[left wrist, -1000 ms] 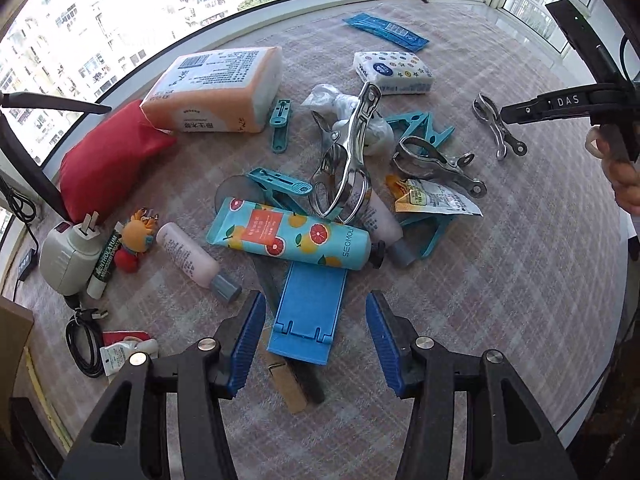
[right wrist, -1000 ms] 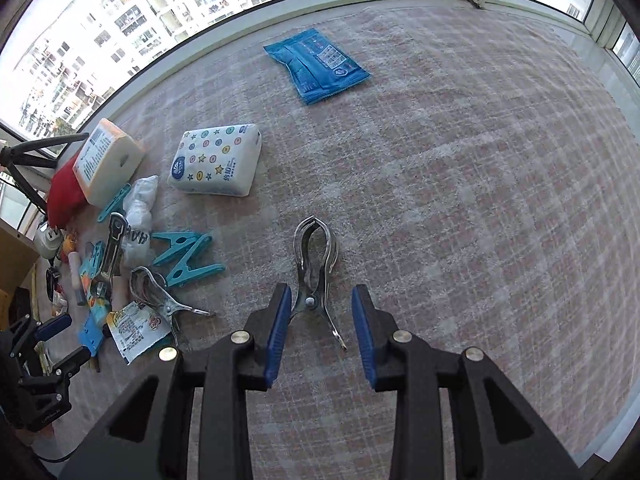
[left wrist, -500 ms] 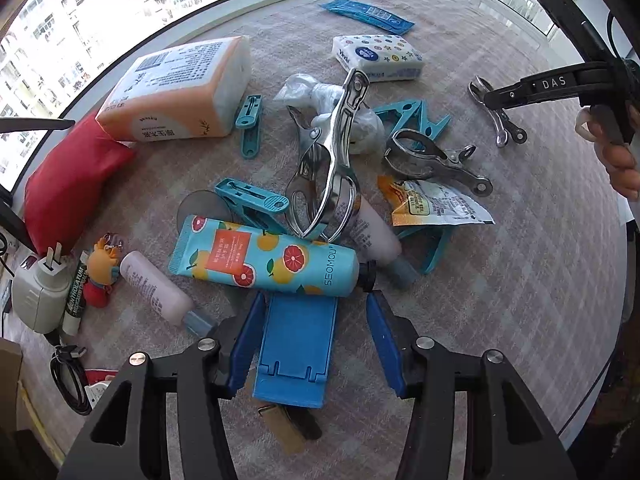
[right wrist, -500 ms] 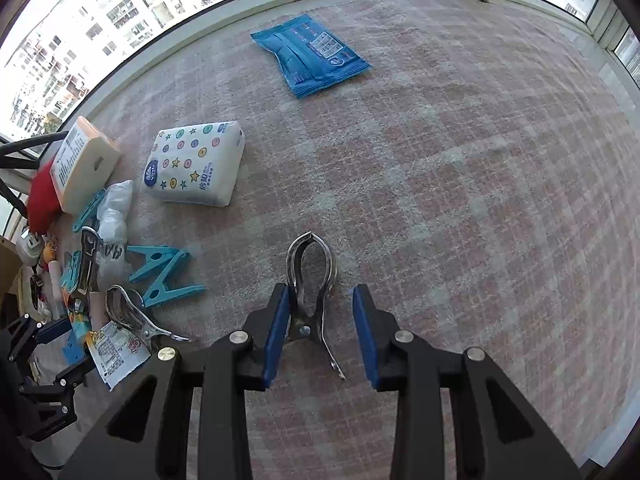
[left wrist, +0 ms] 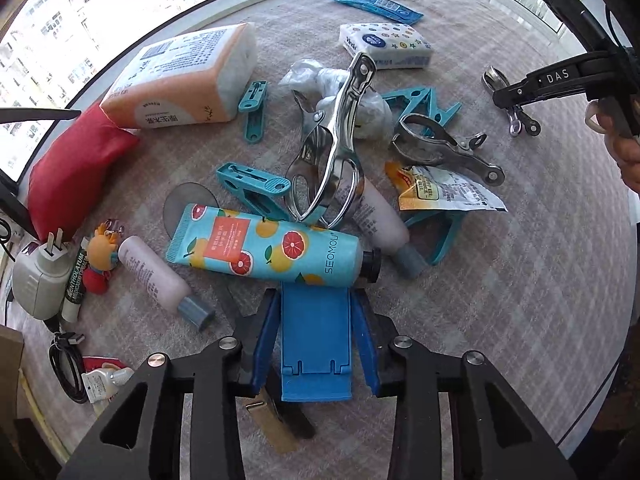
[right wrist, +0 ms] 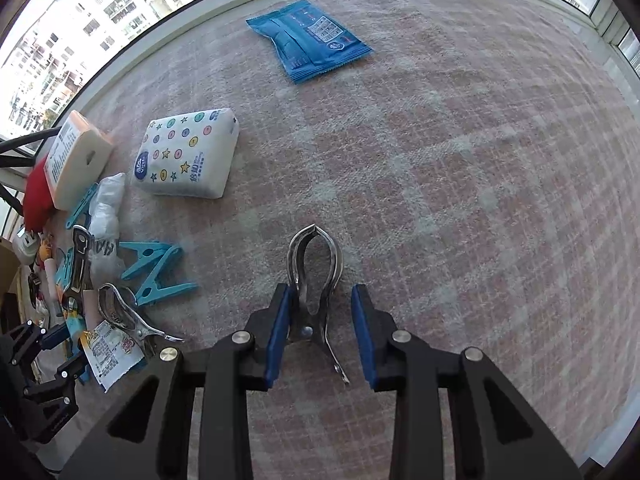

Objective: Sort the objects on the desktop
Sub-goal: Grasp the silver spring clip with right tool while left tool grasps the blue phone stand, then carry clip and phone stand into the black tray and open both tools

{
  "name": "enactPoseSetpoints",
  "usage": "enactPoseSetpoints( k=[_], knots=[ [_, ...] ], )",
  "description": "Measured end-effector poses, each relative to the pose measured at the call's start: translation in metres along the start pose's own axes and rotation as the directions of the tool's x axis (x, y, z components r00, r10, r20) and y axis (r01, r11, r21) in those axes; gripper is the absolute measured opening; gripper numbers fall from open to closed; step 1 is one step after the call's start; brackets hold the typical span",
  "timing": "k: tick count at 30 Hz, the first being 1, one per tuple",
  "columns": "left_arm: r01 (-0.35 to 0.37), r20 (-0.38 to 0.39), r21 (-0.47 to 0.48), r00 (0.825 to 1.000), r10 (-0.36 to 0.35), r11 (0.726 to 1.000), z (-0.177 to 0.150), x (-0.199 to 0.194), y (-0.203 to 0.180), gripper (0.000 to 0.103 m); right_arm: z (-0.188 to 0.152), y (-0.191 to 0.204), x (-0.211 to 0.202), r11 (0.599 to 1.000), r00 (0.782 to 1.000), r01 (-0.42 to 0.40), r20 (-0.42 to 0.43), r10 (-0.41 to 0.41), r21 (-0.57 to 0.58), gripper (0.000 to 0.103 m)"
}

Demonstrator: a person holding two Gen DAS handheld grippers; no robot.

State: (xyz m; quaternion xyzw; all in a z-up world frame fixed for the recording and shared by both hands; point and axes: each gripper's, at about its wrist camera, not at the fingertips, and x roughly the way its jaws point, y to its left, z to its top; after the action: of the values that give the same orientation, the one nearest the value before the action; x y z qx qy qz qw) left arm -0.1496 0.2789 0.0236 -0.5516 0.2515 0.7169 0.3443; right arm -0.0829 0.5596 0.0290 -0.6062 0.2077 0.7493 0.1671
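My left gripper (left wrist: pixel 315 300) points down at a blue plastic stand (left wrist: pixel 316 340) lying flat under a teal fruit-print tube (left wrist: pixel 264 248). Its jaws are closing, and the blue pads (left wrist: pixel 266 336) lie against both long sides of the stand. My right gripper (right wrist: pixel 320 292) is closing around a lone metal spring clip (right wrist: pixel 314 272) on the checked cloth. Its left pad (right wrist: pixel 278 328) touches the clip, while a gap remains at the right pad. The same clip (left wrist: pixel 520 120) shows at the right of the left wrist view.
A pile holds two more metal clips (left wrist: pixel 336 136), teal pegs (left wrist: pixel 256 188), pink bottles (left wrist: pixel 156 276), a snack sachet (left wrist: pixel 444 192), tissue packs (left wrist: pixel 184 76), a red pouch (left wrist: pixel 72 172) and a charger (left wrist: pixel 36 280). A blue wipes pack (right wrist: pixel 308 44) lies far back. The table edge curves right.
Both grippers' jaws have narrowed. The left pads have come in against the blue stand, and the right gripper's left pad now meets the metal clip. Neither hand has shifted much.
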Motion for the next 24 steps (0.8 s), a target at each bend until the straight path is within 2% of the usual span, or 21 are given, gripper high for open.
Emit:
enactPoseSetpoints(
  k=[4, 12, 19, 22, 23, 24],
  knots=[
    [0.023, 0.006, -0.022, 1.0, -0.023, 0.999, -0.008, -0.003, -0.002, 0.034, -0.005, 0.001, -0.001, 1.0, 1.0, -0.004, -0.01, 0.004, 0.007, 0.019],
    [0.076, 0.044, -0.106, 0.996, -0.072, 0.991, -0.042, -0.024, 0.006, 0.034, -0.045, 0.013, -0.025, 1.0, 1.0, -0.008, 0.022, 0.008, -0.012, 0.019],
    [0.062, 0.091, -0.142, 0.995, -0.049, 0.988, -0.074, -0.049, 0.013, 0.034, -0.064, 0.034, -0.056, 0.998, 0.997, -0.027, 0.065, 0.03, -0.05, 0.019],
    [0.048, 0.116, -0.162, 0.993, -0.029, 0.986, -0.094, -0.072, 0.013, 0.034, -0.074, 0.054, -0.071, 0.996, 0.996, -0.039, 0.079, 0.045, -0.075, 0.019],
    [0.042, 0.126, -0.17, 0.992, -0.02, 0.985, -0.095, -0.082, 0.019, 0.034, -0.059, 0.065, -0.071, 0.995, 0.995, -0.042, 0.082, 0.049, -0.088, 0.019],
    [0.036, 0.135, -0.179, 0.991, -0.012, 0.983, -0.101, -0.09, 0.021, 0.034, -0.064, 0.071, -0.077, 0.994, 0.995, -0.047, 0.086, 0.056, -0.103, 0.019]
  ],
)
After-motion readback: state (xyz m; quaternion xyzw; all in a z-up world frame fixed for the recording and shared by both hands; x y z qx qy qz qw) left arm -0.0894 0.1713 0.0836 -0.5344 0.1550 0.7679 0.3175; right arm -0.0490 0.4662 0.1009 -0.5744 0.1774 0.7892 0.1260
